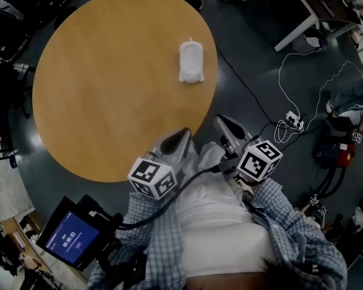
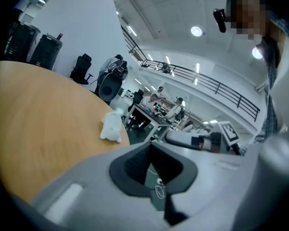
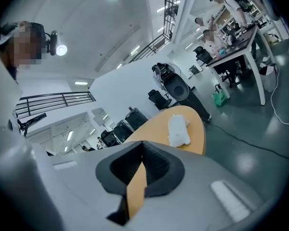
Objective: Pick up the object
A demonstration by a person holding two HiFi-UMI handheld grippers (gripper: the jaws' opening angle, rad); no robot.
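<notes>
Head view: shows white plush toy lying on round table near far edge, well apart from left gripper and right gripper.
Left gripper view: closed, empty.
Right gripper view: closed, empty too.
Best to open wide, approach low, pinch across soft middle.
Tablet print unreadable.

place: lab hall | cues: workbenches, mezzanine railing, floor cables
</notes>
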